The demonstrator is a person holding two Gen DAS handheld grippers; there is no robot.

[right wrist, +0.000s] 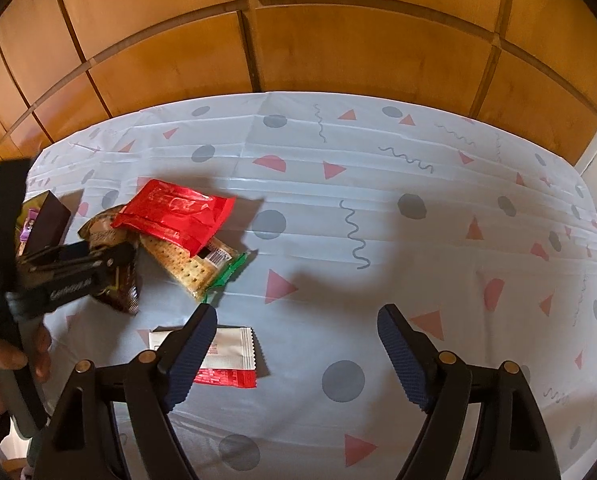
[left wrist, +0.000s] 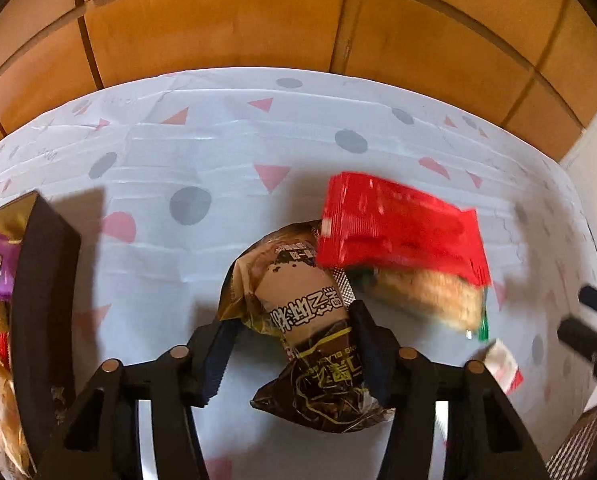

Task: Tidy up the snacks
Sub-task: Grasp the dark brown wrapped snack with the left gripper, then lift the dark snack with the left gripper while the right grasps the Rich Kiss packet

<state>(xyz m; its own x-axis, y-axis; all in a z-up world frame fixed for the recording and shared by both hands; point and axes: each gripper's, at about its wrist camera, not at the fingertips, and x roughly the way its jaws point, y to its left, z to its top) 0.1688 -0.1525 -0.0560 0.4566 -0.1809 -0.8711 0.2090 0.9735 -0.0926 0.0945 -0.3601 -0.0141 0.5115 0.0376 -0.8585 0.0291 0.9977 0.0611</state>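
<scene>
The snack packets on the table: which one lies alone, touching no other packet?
The white packet with a red end, beside the right gripper's finger; the red, cracker and brown packets are heaped together.

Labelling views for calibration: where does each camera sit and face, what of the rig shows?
Left wrist: on the left gripper, angled down at the table; jaws straddle a brown snack pack; right gripper at the edge.
Right wrist: on the right gripper, angled down at the tablecloth; jaws open, a hand shows.
Shared: red packet, crackers, box.
</scene>
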